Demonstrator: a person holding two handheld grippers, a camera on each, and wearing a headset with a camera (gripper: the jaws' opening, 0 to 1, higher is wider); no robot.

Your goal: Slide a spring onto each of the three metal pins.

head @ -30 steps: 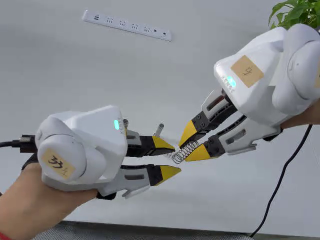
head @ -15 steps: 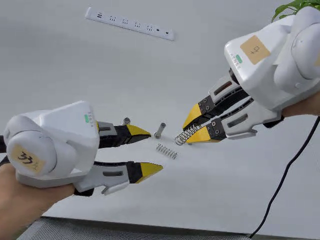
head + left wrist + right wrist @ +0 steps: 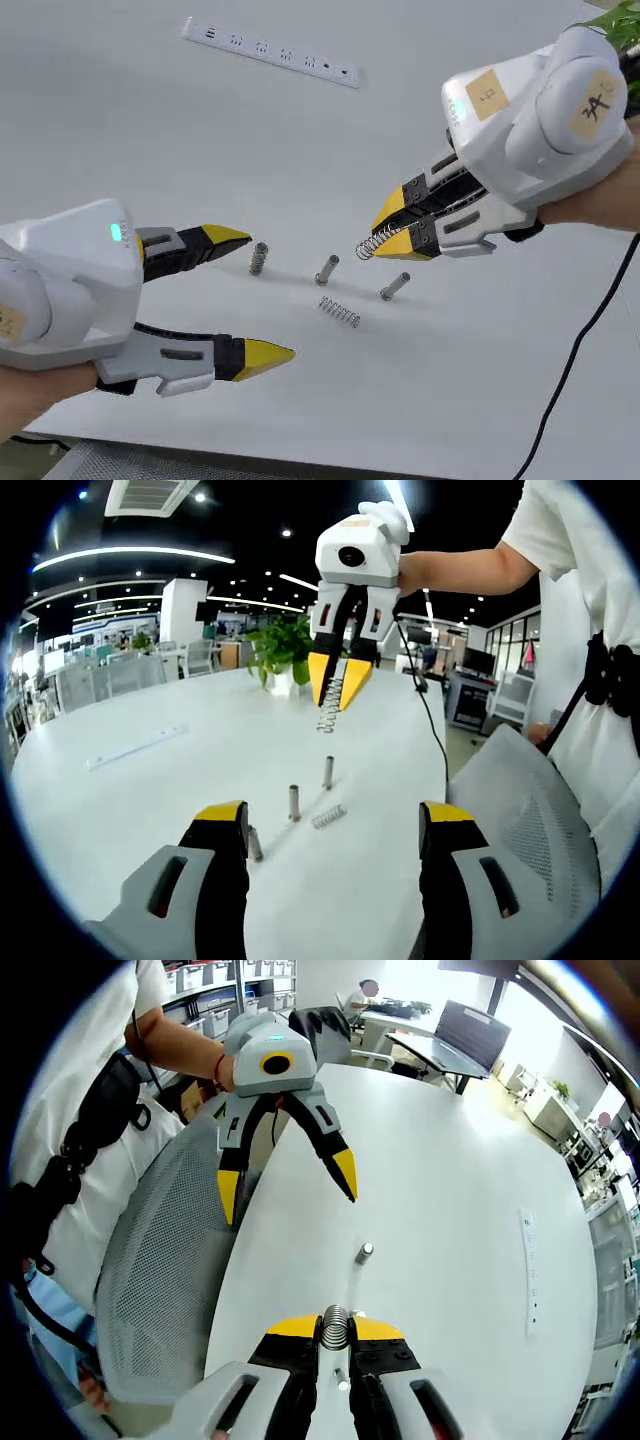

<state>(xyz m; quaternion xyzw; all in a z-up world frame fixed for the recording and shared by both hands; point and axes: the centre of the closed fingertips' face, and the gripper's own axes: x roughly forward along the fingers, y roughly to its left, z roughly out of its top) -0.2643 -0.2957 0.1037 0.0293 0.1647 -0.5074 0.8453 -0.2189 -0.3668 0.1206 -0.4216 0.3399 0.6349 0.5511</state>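
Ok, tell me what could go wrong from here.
The right tongs pinch the spring only at one end, so it may flick out or bend against a pin. The pins look slim and free-standing; an off-centre push could topple one. The left tongs are open and steady nothing.

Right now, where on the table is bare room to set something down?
Bare: the wide stretch of table between the power strip and the pins; also the near patch between the loose spring and the cable. Crowded: around the pins, between the left gripper and right gripper.
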